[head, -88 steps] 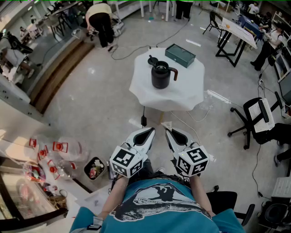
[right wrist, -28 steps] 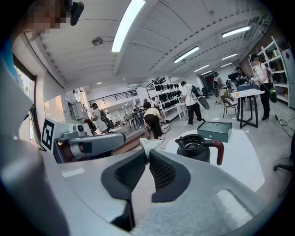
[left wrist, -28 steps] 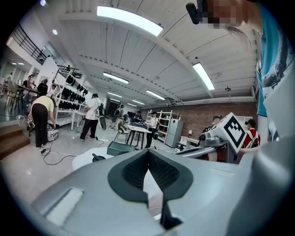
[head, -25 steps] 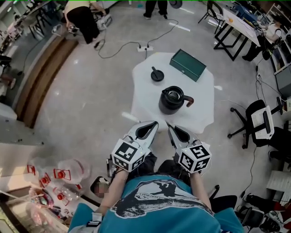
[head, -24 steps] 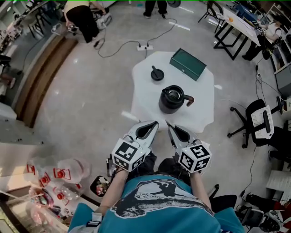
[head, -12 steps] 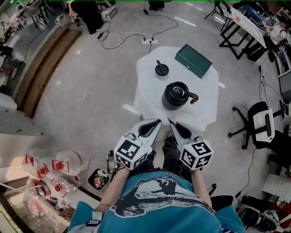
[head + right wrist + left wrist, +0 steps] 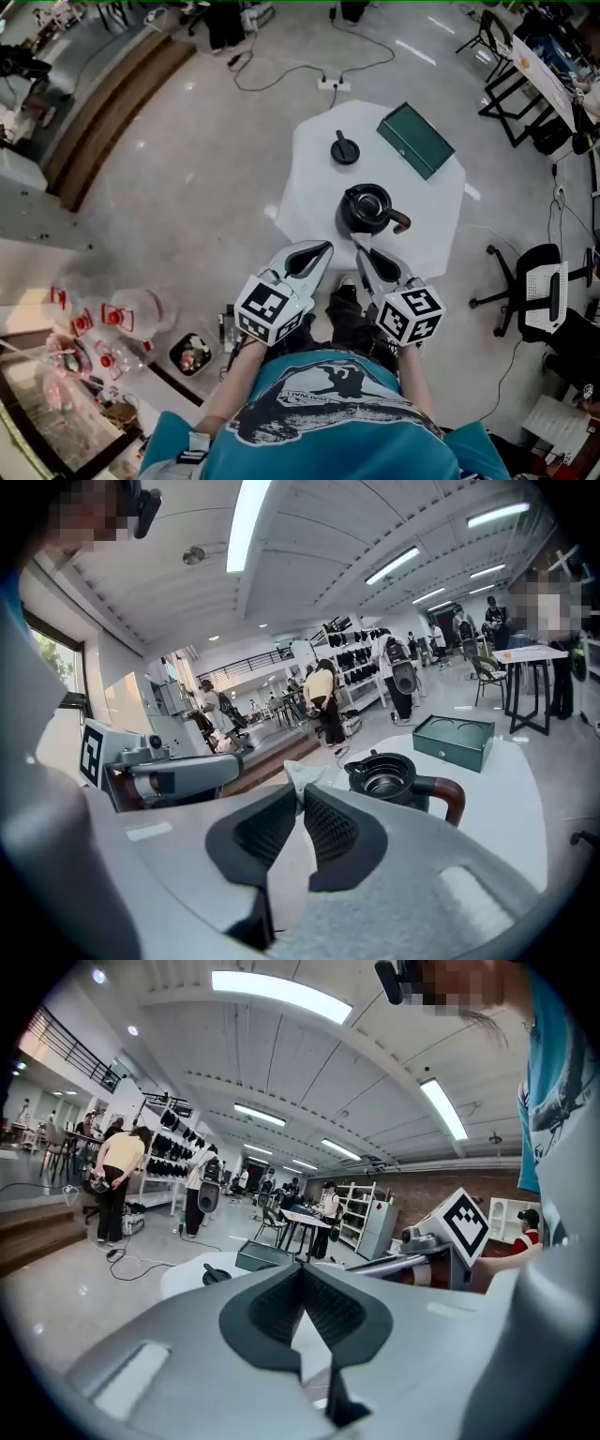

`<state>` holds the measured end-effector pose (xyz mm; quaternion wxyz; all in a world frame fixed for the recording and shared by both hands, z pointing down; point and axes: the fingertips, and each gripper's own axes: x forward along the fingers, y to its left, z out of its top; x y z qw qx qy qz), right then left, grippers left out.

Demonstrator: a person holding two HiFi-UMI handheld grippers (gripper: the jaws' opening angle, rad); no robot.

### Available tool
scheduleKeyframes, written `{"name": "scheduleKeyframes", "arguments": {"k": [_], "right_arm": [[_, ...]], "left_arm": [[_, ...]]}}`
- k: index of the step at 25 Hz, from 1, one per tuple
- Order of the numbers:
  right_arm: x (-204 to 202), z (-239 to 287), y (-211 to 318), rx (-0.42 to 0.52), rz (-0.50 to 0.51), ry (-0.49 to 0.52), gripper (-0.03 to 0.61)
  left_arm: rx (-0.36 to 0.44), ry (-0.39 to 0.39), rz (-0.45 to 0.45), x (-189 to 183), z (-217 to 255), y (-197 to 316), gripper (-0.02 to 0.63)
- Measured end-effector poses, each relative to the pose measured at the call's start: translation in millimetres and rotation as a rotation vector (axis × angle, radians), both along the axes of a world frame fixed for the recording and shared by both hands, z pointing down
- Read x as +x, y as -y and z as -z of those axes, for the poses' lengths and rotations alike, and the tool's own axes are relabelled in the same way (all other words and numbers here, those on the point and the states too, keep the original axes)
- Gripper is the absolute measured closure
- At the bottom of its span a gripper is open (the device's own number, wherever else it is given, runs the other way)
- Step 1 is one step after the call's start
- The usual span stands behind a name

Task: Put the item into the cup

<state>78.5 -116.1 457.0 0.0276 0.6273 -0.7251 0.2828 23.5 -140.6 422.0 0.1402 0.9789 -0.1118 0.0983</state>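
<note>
A black cup (image 7: 367, 208) with a brown handle stands open-topped on the round white table (image 7: 309, 187). It also shows in the right gripper view, cup (image 7: 386, 775), just beyond the jaws. A black round lid with a knob (image 7: 345, 150) lies farther back on the cloth, lid (image 7: 216, 1276). My left gripper (image 7: 325, 247) and right gripper (image 7: 359, 249) are held side by side just short of the table's near edge. Both are shut with nothing between their jaws. The shut jaw tips show as left gripper (image 7: 302, 1267) and right gripper (image 7: 302, 786).
A dark green box (image 7: 415, 141) lies at the table's far right, box (image 7: 453, 741). A power strip and cables (image 7: 330, 82) run on the floor behind the table. An office chair (image 7: 539, 298) stands to the right, bags and a bin (image 7: 191, 351) to the left.
The table and cup have come closer and lower in the head view as the person walked up to them. Both grippers stay shut, side by side.
</note>
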Motion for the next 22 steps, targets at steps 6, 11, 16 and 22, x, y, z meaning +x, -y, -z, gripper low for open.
{"name": "scheduleKeyframes", "arguments": {"k": [6, 11, 16, 22], "right_arm": [[38.2, -1.7, 18.4, -0.016, 0.072, 0.009, 0.549], [63.5, -4.5, 29.2, -0.027, 0.137, 0.005, 0.549], [80.2, -9.1, 41.7, -0.042, 0.230, -0.045, 0.549], [91.1, -11.5, 56.4, -0.063, 0.387, -0.142, 0.549]], "left_arm": [[-0.009, 0.018, 0.078, 29.5, -1.7, 10.5, 0.614], [-0.006, 0.031, 0.132, 50.7, -2.8, 16.8, 0.612], [-0.006, 0.037, 0.193, 62.7, -4.9, 24.5, 0.611], [-0.006, 0.049, 0.274, 69.2, -8.1, 31.0, 0.611]]}}
